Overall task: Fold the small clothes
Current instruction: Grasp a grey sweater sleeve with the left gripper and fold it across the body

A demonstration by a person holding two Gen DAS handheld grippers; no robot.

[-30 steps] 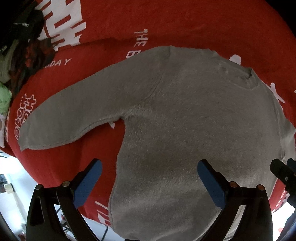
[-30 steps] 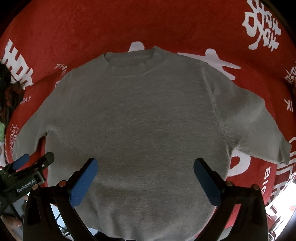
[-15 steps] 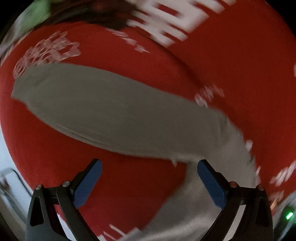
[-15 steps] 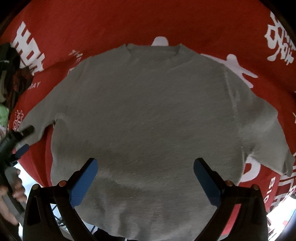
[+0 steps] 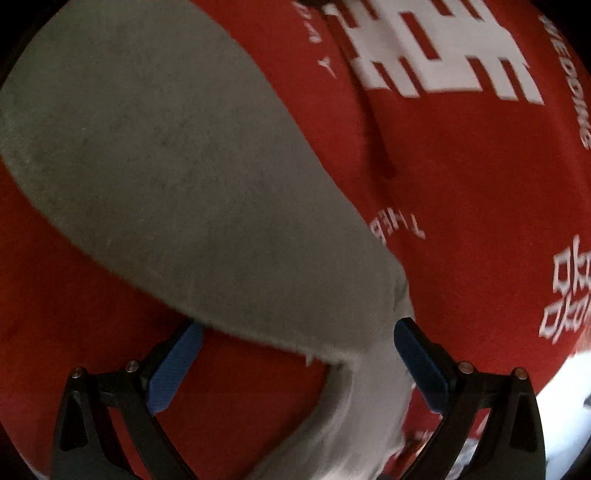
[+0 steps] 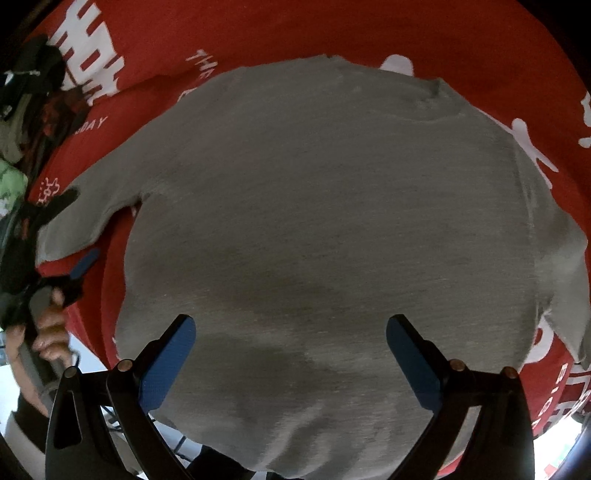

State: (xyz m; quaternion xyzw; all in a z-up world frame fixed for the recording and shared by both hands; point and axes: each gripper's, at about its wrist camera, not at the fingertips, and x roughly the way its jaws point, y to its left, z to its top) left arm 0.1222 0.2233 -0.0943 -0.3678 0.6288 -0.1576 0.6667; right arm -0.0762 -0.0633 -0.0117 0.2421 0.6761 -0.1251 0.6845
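Note:
A small grey sweater [image 6: 332, 229] lies flat, front up, on a red cloth with white lettering [image 6: 332, 33]. Its collar is at the far right and its hem is toward me. In the left wrist view its left sleeve [image 5: 177, 177] fills the frame. My left gripper [image 5: 295, 358] is open and low over the sleeve near the armpit, empty. It also shows at the left edge of the right wrist view [image 6: 62, 240], at the sleeve's cuff. My right gripper [image 6: 290, 363] is open and empty above the sweater's lower body.
A pile of dark and green clothes [image 6: 26, 122] lies at the far left of the red cloth. The cloth's edge and a pale floor [image 5: 565, 398] show at the lower right of the left wrist view. A crease [image 5: 376, 140] runs through the cloth beyond the sleeve.
My left gripper has swung left from the sweater's body and dropped close over the left sleeve. My right gripper has moved in closer over the sweater's body. Both stayed open.

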